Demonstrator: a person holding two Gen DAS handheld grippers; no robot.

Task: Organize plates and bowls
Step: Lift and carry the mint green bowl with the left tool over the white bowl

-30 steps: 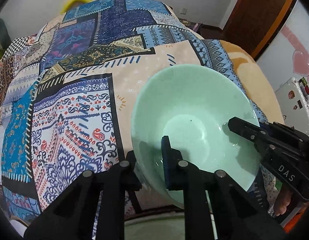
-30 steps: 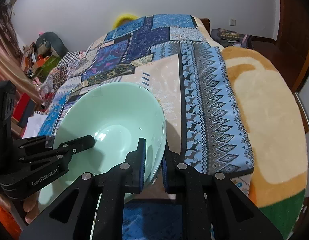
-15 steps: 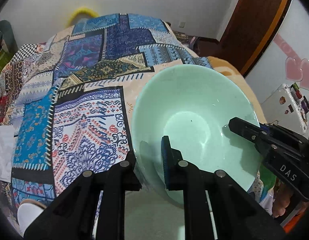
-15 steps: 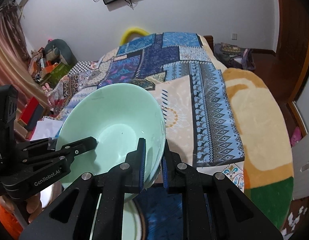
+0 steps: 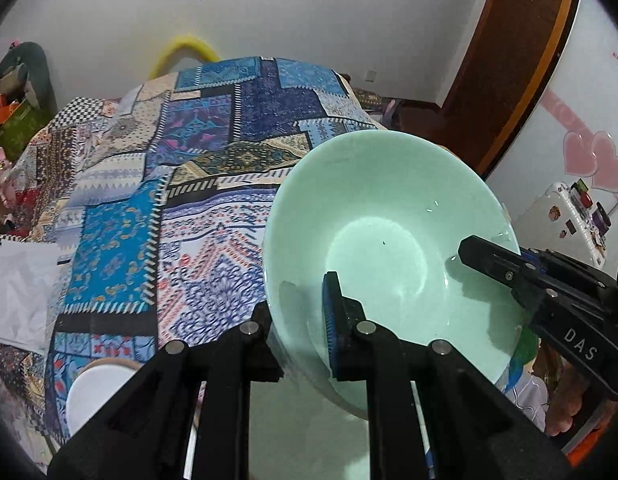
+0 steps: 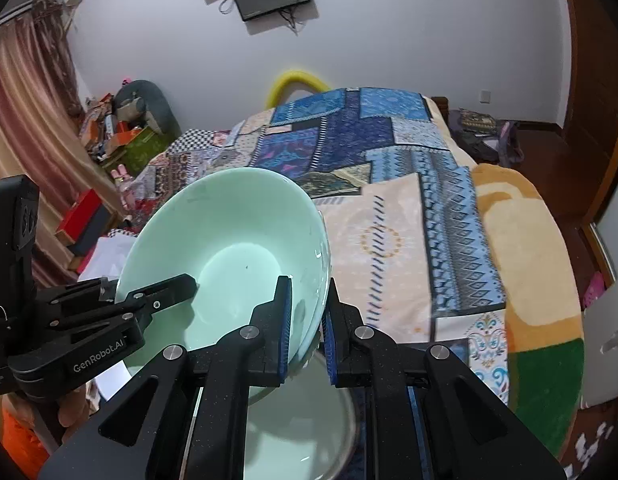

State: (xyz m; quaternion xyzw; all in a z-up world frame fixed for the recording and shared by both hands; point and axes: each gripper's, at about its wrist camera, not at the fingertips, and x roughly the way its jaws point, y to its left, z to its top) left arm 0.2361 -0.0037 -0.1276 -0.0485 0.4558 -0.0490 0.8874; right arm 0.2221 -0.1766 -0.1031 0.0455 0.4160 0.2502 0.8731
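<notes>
Left wrist view: bed [image 5: 121,240], soft patchwork quilt. Bowl [image 5: 381,248], glossy mint-green, round, deep, holding nothing, tilted and held above the bed's near edge. Left gripper [image 5: 299,320] pinches its near rim; right gripper [image 6: 307,320] clamps the opposite rim. Small white dish [image 5: 91,392], lower left.

The mint-green bowl [image 6: 229,252] fills the space ahead of both tongs. Directly beneath it lies a pale green plate [image 6: 309,432]. Beyond, the patchwork bedspread [image 6: 389,200] lies bare and open.
</notes>
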